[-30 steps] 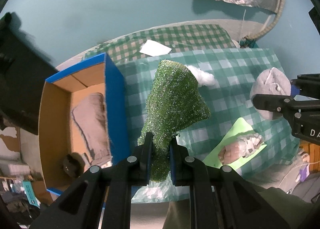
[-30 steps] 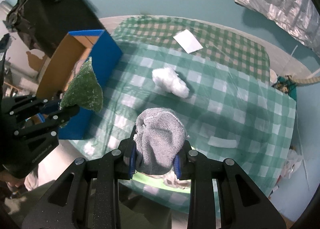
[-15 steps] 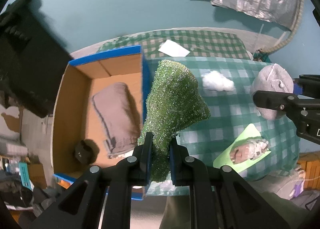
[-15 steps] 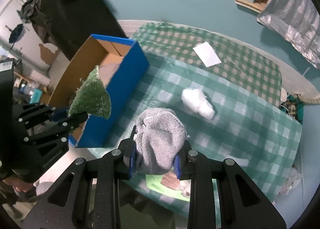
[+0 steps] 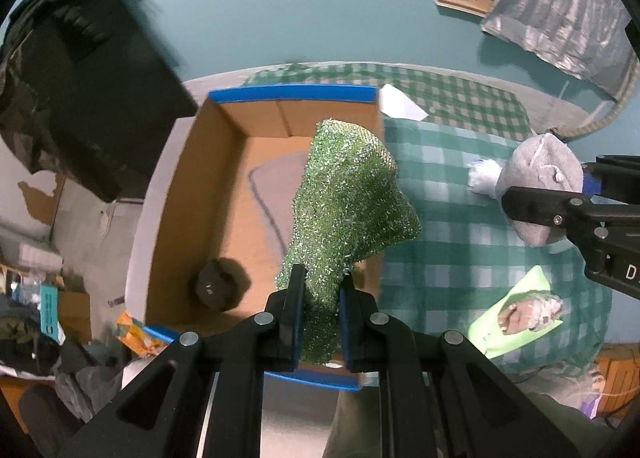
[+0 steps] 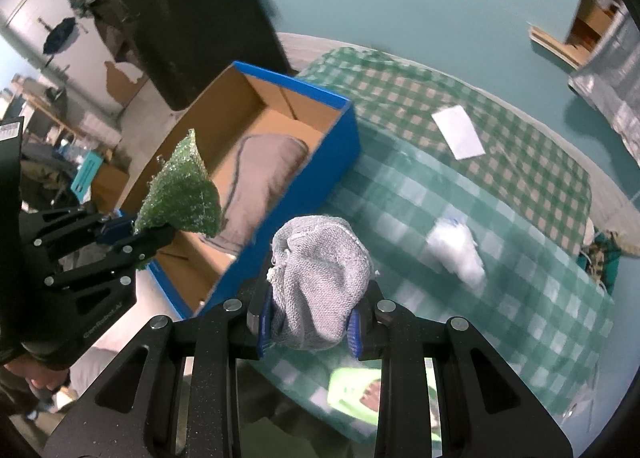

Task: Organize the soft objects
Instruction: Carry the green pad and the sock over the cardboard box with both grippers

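My left gripper (image 5: 320, 318) is shut on a sparkly green cloth (image 5: 352, 194) and holds it over the open blue cardboard box (image 5: 180, 186); the cloth also shows in the right wrist view (image 6: 180, 194). My right gripper (image 6: 310, 324) is shut on a grey knitted cloth (image 6: 320, 262), held above the checked table near the box's blue wall (image 6: 312, 186). That grey cloth shows in the left wrist view (image 5: 540, 166). A folded grey-brown cloth (image 6: 260, 174) and a small dark object (image 5: 212, 286) lie inside the box. A white fluffy wad (image 6: 456, 254) lies on the table.
The green checked tablecloth (image 6: 540, 278) covers the table. A white paper (image 6: 458, 132) lies at its far side. A lime-green packet (image 5: 516, 314) lies at the near edge. A dark bag (image 5: 80, 90) stands left of the box. Clutter fills the floor at the left.
Both grippers have moved left with their cloths. The green cloth now hangs over the box's inside instead of the table, and the grey cloth has come close to the box's wall.
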{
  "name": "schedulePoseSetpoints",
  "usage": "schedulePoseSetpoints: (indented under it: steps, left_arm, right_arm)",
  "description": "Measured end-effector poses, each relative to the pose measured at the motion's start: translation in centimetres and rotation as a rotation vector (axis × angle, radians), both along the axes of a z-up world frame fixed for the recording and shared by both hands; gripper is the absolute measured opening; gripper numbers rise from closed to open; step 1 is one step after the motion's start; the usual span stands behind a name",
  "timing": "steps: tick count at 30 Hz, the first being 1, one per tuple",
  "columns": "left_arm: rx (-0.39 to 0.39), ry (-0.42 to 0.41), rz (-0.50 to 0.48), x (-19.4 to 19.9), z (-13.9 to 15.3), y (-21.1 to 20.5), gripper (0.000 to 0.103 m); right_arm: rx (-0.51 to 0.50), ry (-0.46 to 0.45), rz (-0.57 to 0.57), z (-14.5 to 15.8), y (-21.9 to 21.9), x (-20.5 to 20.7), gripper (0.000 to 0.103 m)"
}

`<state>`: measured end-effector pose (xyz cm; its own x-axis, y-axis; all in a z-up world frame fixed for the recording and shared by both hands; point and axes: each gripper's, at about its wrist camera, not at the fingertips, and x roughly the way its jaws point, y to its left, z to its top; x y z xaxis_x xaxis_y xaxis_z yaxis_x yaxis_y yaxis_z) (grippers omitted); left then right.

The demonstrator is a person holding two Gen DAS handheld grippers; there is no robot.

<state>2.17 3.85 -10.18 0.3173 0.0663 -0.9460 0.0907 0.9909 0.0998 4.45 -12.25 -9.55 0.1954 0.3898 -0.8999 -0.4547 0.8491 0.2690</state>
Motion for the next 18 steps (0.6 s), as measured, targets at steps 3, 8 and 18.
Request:
schedulePoseSetpoints:
  steps: [3, 8, 18]
  left_arm:
    - [0.003, 0.0, 0.033, 0.0, 0.0, 1.6, 0.015]
    - [0.009, 0.006, 0.075, -0.1, -0.3, 3.5, 0.015]
    - [0.013, 0.02, 0.153, 0.4, -1.5, 7.1, 0.015]
  right_arm:
    - [0.003, 0.0, 0.033, -0.1, 1.8, 0.4, 0.027]
    - [0.006, 0.001, 0.079, -0.3, 4.4, 1.0, 0.027]
    - [-0.004, 0.017, 0.134, -1.1, 9.4, 1.9, 0.027]
